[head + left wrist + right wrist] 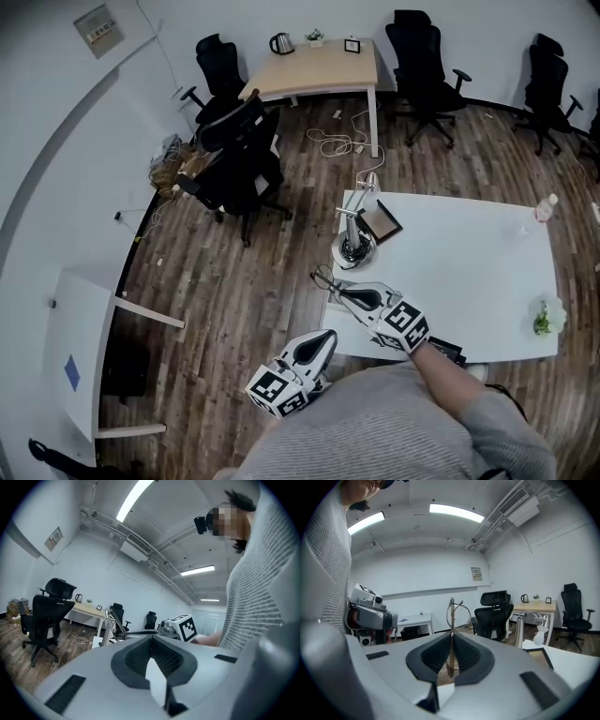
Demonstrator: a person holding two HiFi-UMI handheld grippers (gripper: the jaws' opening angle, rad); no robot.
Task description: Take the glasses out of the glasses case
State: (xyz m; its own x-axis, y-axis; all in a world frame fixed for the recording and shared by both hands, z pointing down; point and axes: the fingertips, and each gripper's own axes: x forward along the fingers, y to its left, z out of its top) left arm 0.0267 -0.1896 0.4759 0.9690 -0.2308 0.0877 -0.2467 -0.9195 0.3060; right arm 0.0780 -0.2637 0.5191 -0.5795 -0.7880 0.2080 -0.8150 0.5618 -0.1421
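Note:
My right gripper (339,292) is shut on one temple arm of the thin-framed glasses (323,278), which stick out past the left edge of the white table (469,272). In the right gripper view the thin arm stands upright between the shut jaws of the right gripper (451,641), with the glasses' lens rims (453,612) above the tips. My left gripper (323,339) hovers off the table, lower and to the left, shut with nothing in it; its jaws meet in the left gripper view (151,641). A dark flat thing (442,351), perhaps the case, lies by my right forearm.
A desk lamp (354,234) and a brown-framed panel (382,222) stand at the table's far left corner. A bottle (544,208) and a small plant (544,319) are at its right side. Black office chairs (239,159) and a wooden desk (319,67) are beyond.

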